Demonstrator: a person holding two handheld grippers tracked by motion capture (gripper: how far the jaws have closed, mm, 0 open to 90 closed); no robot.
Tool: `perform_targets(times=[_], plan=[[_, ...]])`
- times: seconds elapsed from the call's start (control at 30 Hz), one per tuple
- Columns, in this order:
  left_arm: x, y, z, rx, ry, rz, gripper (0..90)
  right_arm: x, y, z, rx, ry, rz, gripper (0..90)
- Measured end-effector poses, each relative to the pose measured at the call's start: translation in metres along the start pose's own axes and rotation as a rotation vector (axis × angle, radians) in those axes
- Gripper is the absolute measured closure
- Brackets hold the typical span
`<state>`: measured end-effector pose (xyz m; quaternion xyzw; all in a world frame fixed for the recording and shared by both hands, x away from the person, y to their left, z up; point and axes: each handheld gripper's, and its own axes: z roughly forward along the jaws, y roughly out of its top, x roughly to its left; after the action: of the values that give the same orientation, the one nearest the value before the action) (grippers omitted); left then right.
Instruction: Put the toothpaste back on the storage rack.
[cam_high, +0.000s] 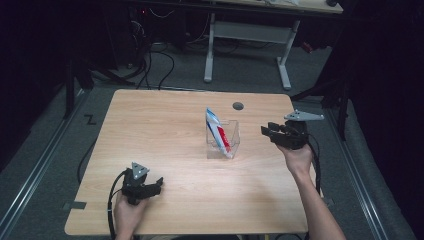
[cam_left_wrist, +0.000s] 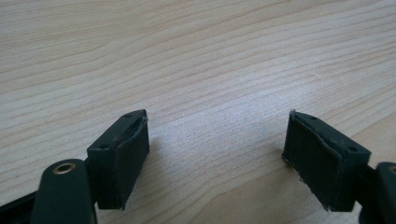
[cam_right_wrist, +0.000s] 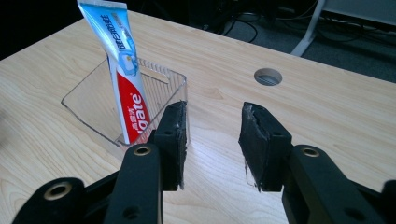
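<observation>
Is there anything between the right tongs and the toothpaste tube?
Only the near wall of the clear box around the toothpaste tube. The right tongs stand open beside that box, over bare table.

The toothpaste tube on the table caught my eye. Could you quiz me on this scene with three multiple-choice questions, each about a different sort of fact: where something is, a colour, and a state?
1. Where is the toothpaste tube?
A. flat on the table
B. standing tilted in the clear plastic container
C. between a gripper's jaws

2. What colour is the tube's lower part?
A. red
B. green
C. yellow

3. How do the jaws of the right hand-held gripper stand?
A. clamped on the tube
B. pressed together
C. apart, nothing between them

Answers: 1 B, the tube leans inside the container, its flat end above the rim. 2 A, red with white lettering, blue and white above. 3 C, bare wooden table shows between the pads, beside the container.
</observation>
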<state>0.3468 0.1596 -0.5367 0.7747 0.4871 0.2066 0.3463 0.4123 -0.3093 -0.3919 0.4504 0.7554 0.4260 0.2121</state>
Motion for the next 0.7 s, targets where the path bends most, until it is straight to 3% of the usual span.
perform_targets(times=[0.7], plan=[[0.000, 0.000, 0.000, 0.000, -0.002, 0.002, 22.3, -0.002, -0.032, -0.015, 0.013, -0.026, 0.021, 59.1]])
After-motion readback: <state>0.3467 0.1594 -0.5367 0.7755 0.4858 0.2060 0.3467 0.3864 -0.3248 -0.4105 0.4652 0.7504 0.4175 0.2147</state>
